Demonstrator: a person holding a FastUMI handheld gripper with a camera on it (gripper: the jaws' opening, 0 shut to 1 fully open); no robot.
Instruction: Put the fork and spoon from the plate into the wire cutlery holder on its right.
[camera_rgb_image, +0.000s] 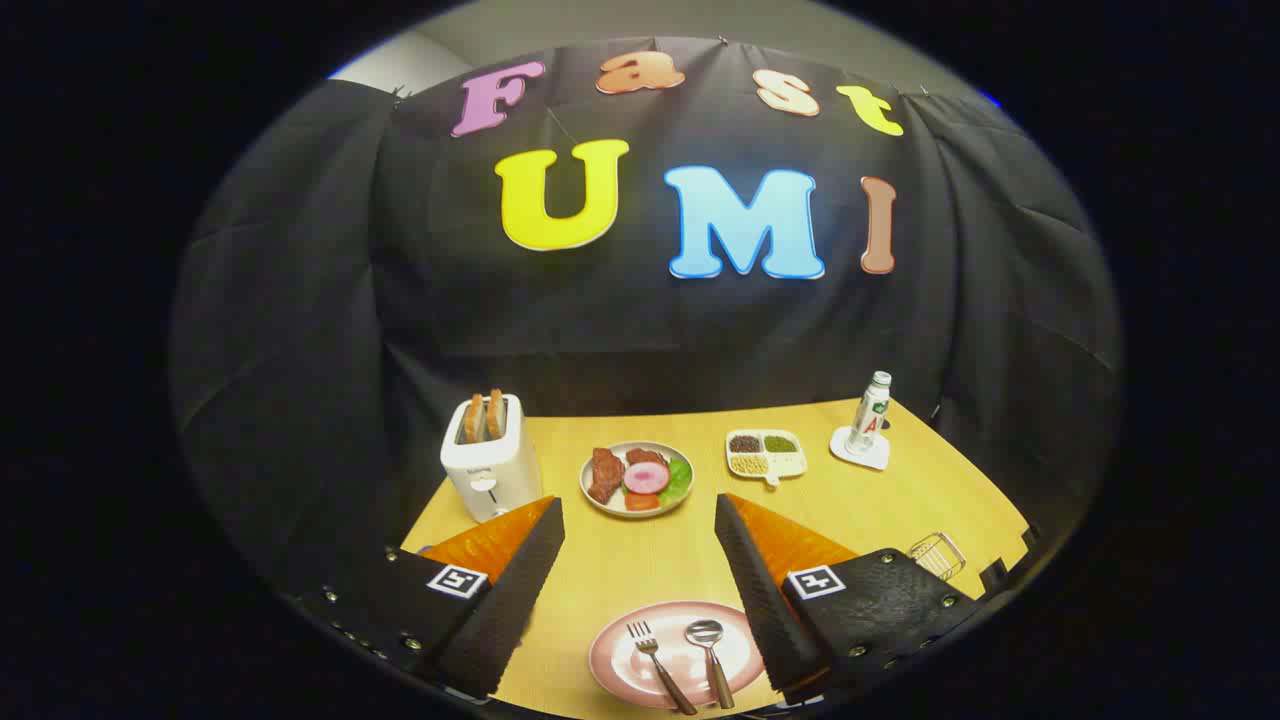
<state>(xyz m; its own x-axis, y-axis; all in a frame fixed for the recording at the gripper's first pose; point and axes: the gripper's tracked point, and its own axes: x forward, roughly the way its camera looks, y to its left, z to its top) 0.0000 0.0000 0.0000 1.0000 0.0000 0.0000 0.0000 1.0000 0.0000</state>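
Little can be read: the small clear bottle with a white cap (871, 411) carries a label with a large red letter, seemingly "A"; its other print is too small.

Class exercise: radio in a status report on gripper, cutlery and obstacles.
Gripper open, above the table, holding nothing. Fork and spoon side by side on pink plate between fingers. Wire cutlery holder behind right finger. Nothing in the way.

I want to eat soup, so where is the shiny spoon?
In the gripper view, the silver metal spoon lies on the round pink plate, just right of the silver fork, between the open gripper's fingers.
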